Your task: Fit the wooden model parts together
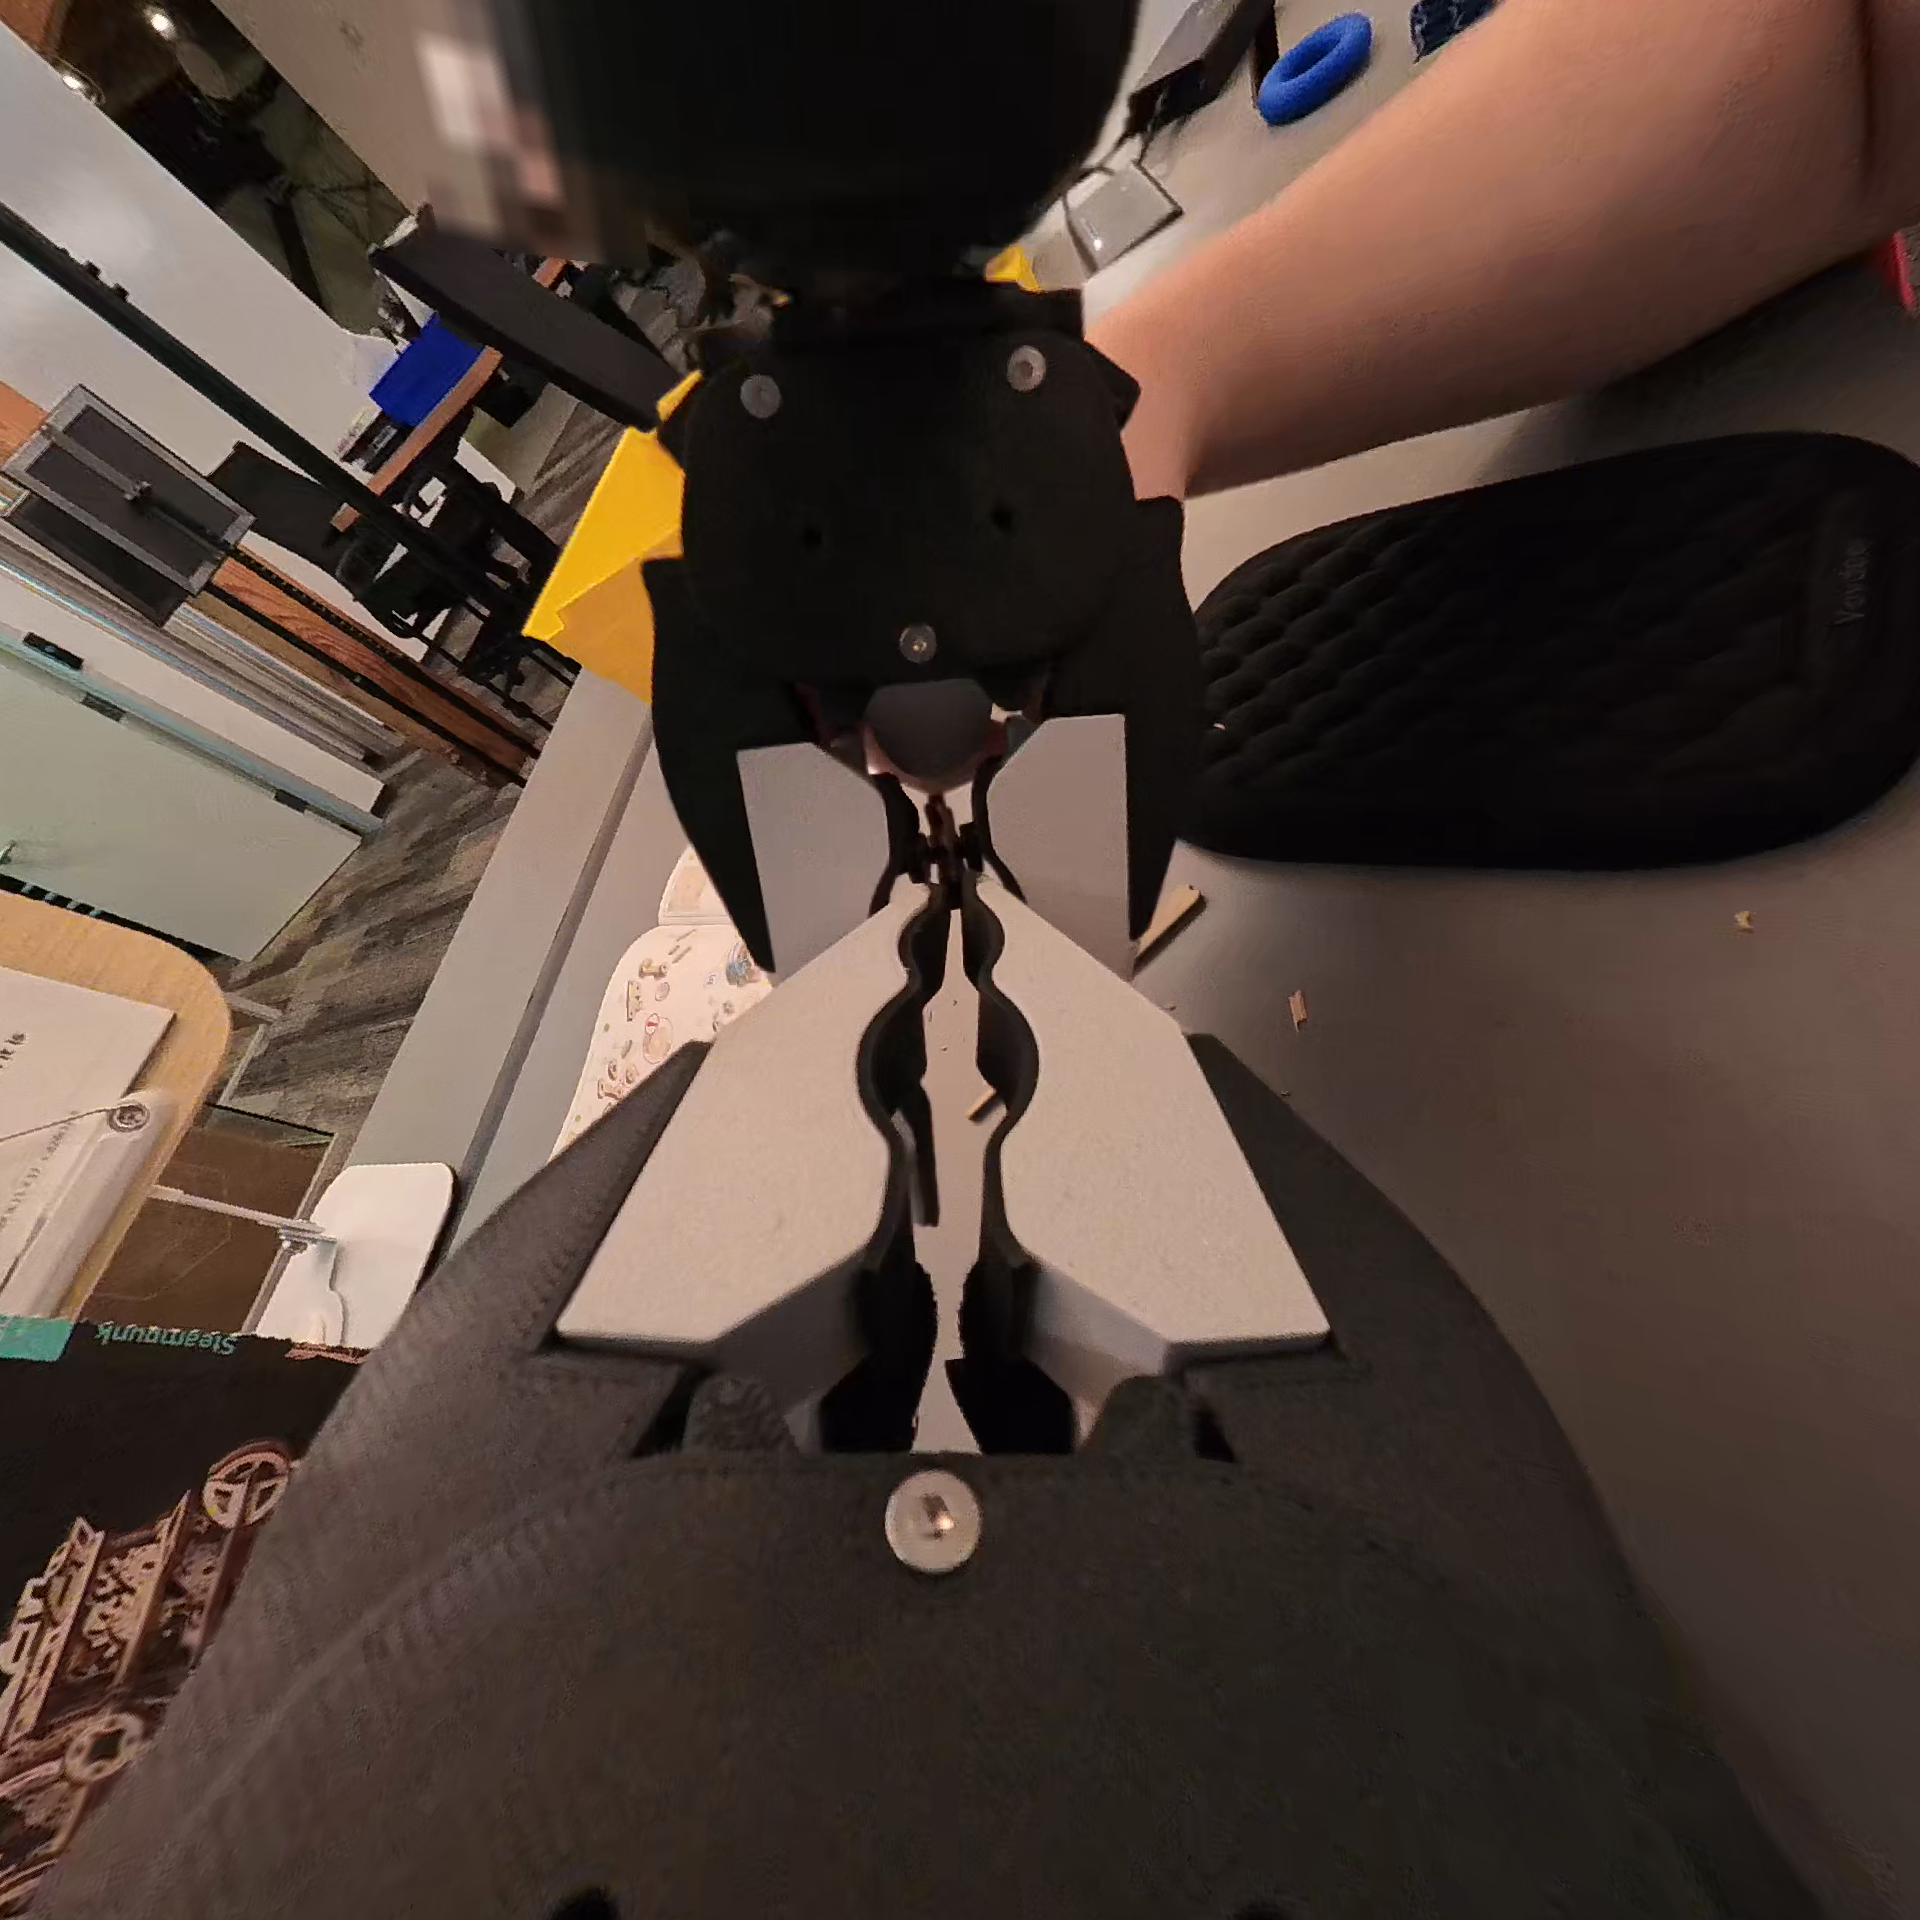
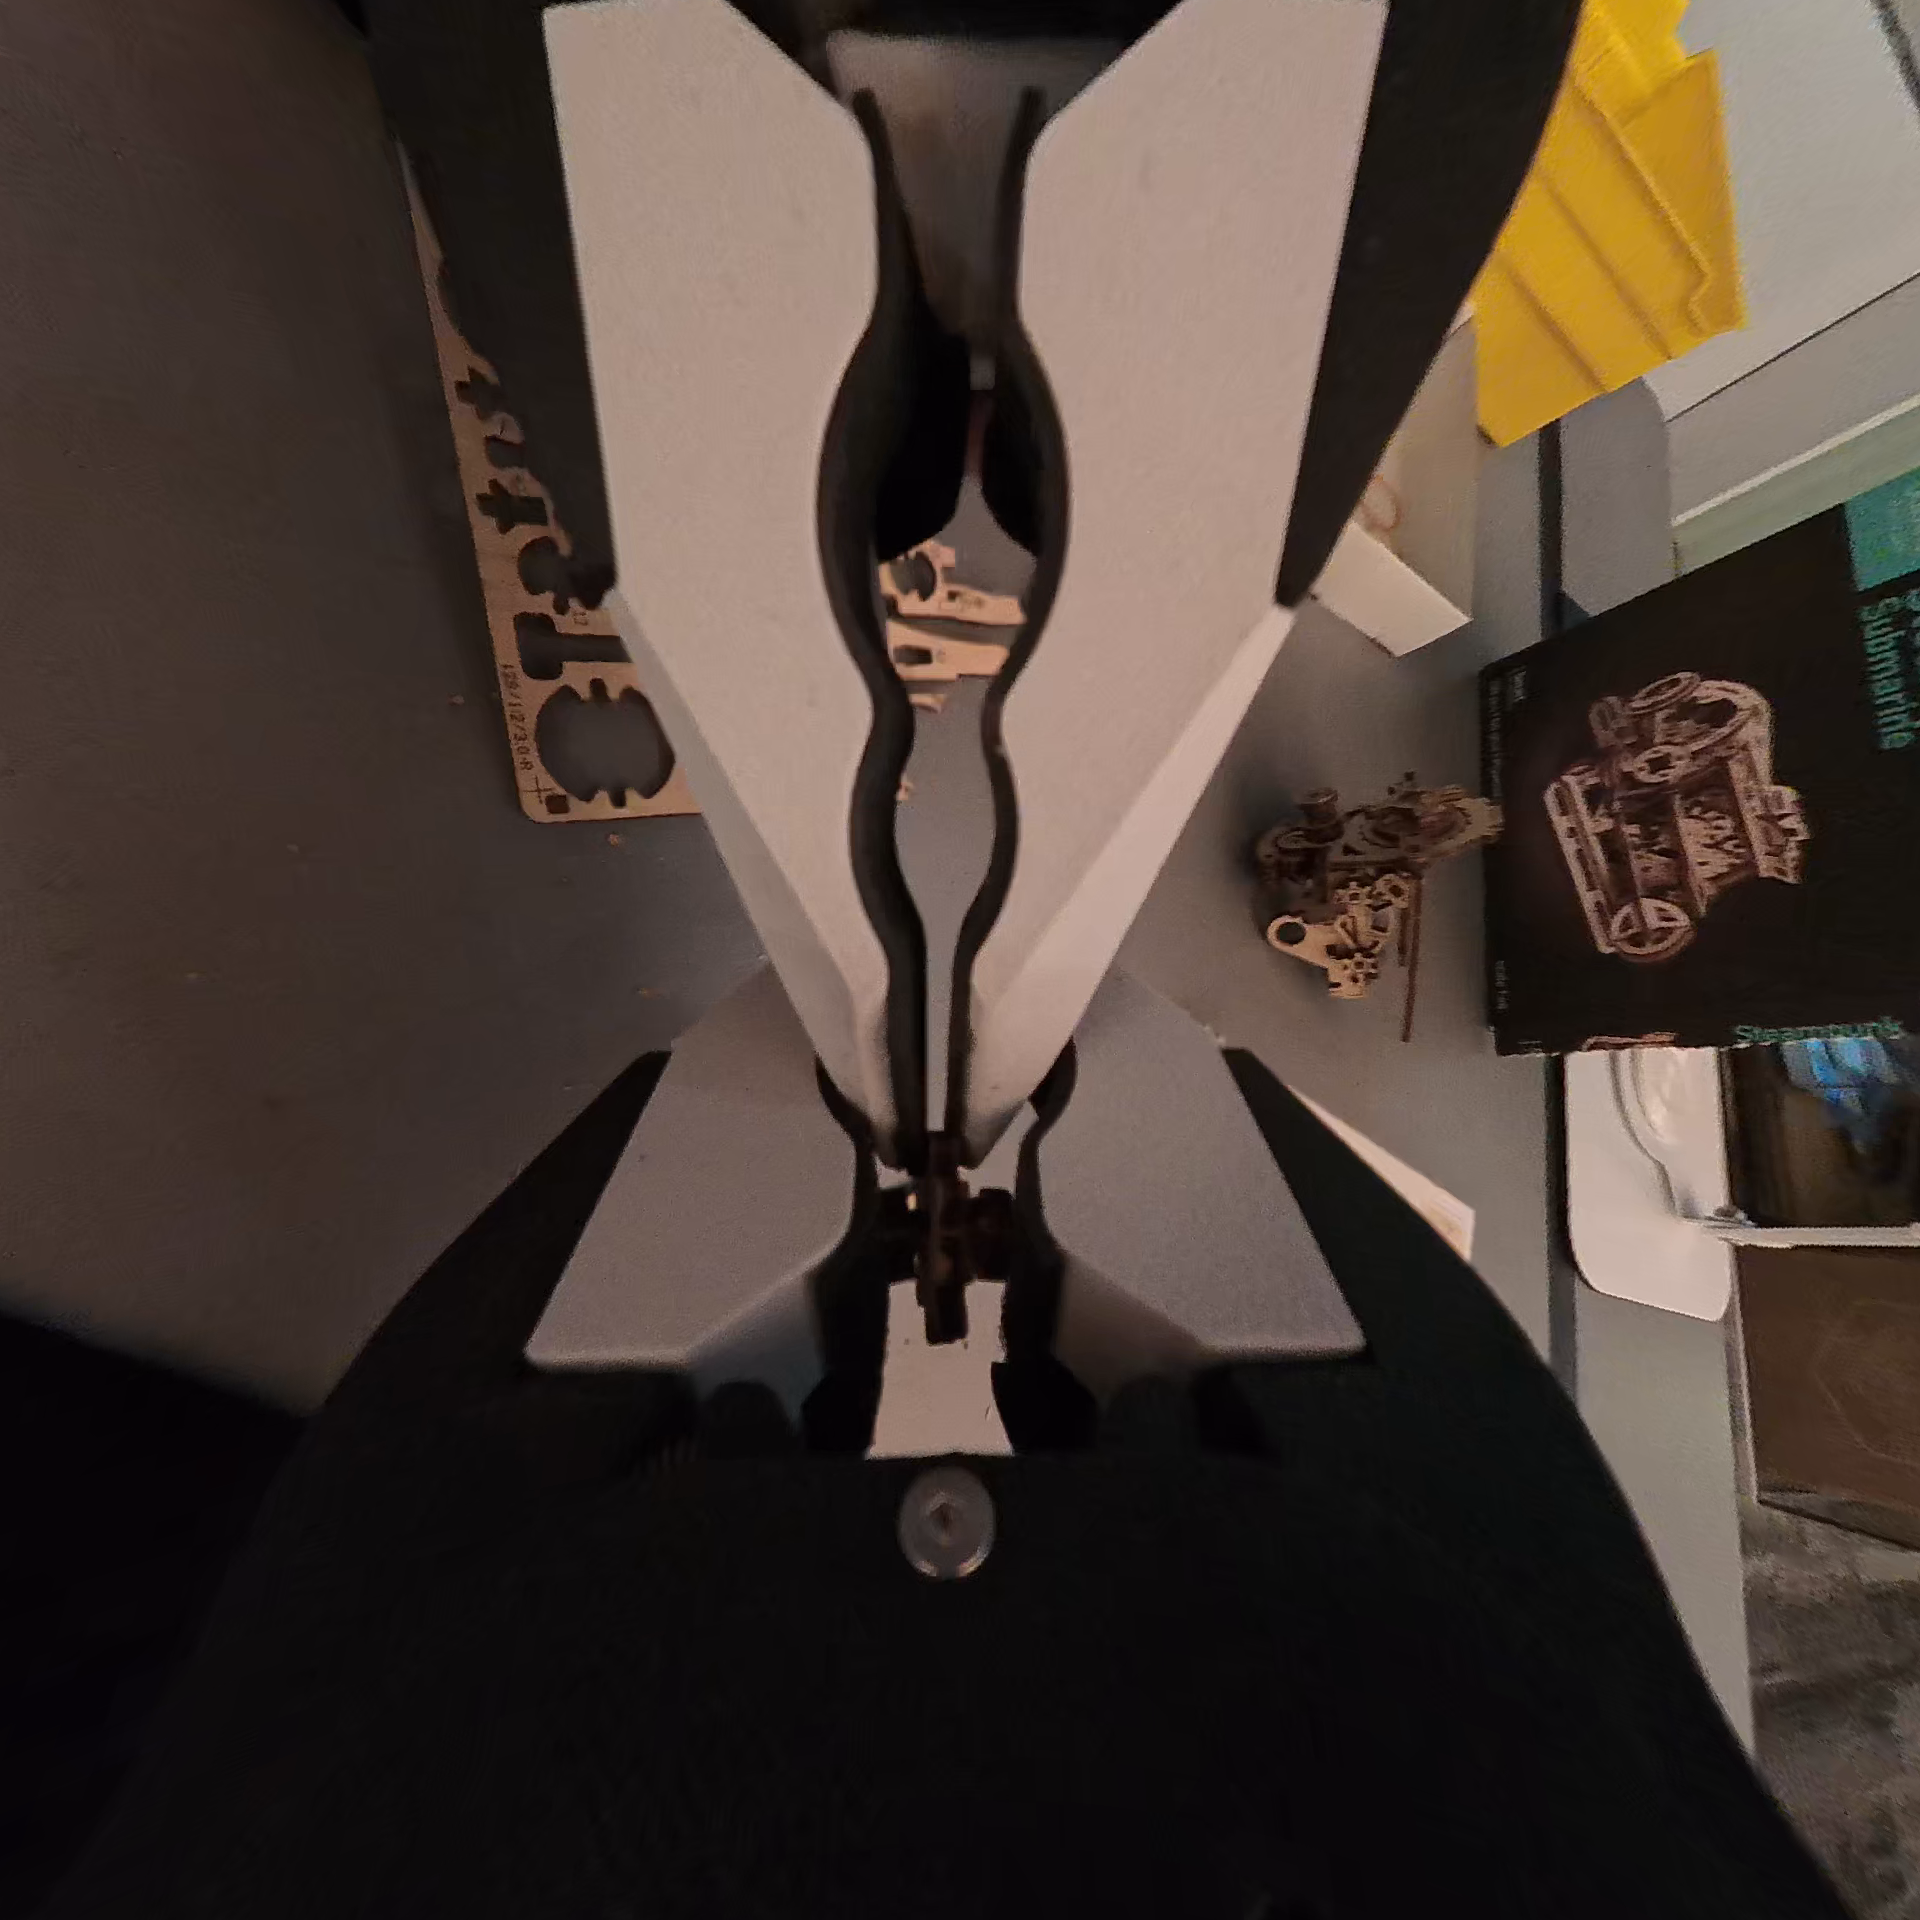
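**Tip-to-tip mating of 2 small wooden parts above the surface**

Left hand-held gripper [image 1: 940, 914]: fingers drawn nearly together, only a thin slit between the black pads, pinching a small dark wooden part [image 1: 943, 847] at the very tips. Right hand-held gripper [image 2: 940, 1226]: also pressed close, pinching a small dark toothed piece [image 2: 943, 1262] well inside the jaws, near its base.

Key relation: the 2 hand-held grippers face each other nose to nose, long axes roughly on 1 line. In the right wrist view the left one's tips come down from the far side and meet the toothed piece at its far end; the held parts look touching or very nearly so. Whether one has seated into the other cannot be told, as the joint is small and dark. Judgement: the step in hand is the press-fit itself; the coming move is a short push along the shared axis, so any sideways tilt between the 2 would jam the joint or snap a thin part.

Pose: a bare forearm [image 1: 1507, 281] runs from the far right to the right hand-held gripper, held above the grey surface [image 2: 208, 520].

Outward on the surface: a punched-out wooden parts sheet [image 2: 561, 665] to the left, a half-built wooden model [image 2: 1351, 883] to the right, the dark kit box [image 2: 1704, 810] beyond it, a yellow bin [image 2: 1621, 229] at far right.
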A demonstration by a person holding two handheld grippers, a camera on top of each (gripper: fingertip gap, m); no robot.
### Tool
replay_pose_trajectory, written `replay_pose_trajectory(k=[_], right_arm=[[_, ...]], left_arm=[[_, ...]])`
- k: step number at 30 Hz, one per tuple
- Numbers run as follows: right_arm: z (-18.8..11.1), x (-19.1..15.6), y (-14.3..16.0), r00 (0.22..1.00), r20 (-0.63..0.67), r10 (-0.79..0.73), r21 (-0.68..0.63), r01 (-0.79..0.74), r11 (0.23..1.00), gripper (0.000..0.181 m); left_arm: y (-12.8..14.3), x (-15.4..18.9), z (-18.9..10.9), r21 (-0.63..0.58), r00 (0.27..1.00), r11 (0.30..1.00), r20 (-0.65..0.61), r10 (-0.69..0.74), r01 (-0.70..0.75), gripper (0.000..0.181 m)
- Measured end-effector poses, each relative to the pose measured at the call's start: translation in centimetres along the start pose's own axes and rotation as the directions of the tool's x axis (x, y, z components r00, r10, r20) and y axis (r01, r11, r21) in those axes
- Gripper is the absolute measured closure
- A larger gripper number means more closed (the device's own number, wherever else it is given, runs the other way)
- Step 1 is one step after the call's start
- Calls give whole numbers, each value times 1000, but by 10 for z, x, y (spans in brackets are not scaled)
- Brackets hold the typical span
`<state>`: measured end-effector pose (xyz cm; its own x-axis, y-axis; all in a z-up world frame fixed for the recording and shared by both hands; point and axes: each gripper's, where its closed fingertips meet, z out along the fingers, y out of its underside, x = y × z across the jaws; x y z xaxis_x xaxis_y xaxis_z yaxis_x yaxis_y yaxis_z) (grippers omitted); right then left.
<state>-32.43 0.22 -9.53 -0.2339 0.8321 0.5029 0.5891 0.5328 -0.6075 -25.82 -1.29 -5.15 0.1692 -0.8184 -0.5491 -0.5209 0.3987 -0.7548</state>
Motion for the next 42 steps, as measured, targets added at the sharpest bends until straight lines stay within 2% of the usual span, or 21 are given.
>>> replay_pose_trajectory(k=[8,10,12,14,18,20,22,25,29,32,35,42], right_arm=[[1,0,4,997,-31,-70,-34,69,997,167],[-1,6,-3,997,-64,-44,15,45,999,166],[-5,4,-11,998,-39,-49,70,51,996,165],[-11,12,-14,992,-93,-89,83,97,992,144],[-27,8,-37,999,-38,-19,234,27,972,152],[-30,4,-42,1000,3,1,232,-2,973,156],[-33,7,-42,999,-36,-32,204,39,978,157],[-31,12,-34,996,-83,-45,106,54,993,157],[-25,12,-27,991,-110,-72,19,75,997,160],[-25,12,-28,992,-106,-66,33,69,997,160],[-30,16,-36,992,-118,-42,113,56,992,161],[-30,14,-35,998,-68,16,153,-6,988,159]], left_arm=[[1,3,1,-13,1000,1000,-16,-13,13,181],[-1,-1,-1,2,1000,1000,1,-21,21,181],[-6,-2,-4,37,999,999,-10,-33,34,181],[-17,-5,-8,119,999,992,4,-35,34,181],[-43,-2,-24,322,1000,947,-8,2,1,180],[-49,-3,-28,383,1000,923,2,19,-19,180],[-51,-3,-29,431,996,898,33,80,-87,181],[-48,-7,-27,428,979,882,125,158,-197,181],[-46,-5,-24,408,974,886,139,178,-220,181],[-46,-6,-23,395,973,891,142,181,-223,181],[-43,-8,-21,364,977,909,143,161,-203,180],[-42,-13,-18,366,997,929,78,22,-49,180]])
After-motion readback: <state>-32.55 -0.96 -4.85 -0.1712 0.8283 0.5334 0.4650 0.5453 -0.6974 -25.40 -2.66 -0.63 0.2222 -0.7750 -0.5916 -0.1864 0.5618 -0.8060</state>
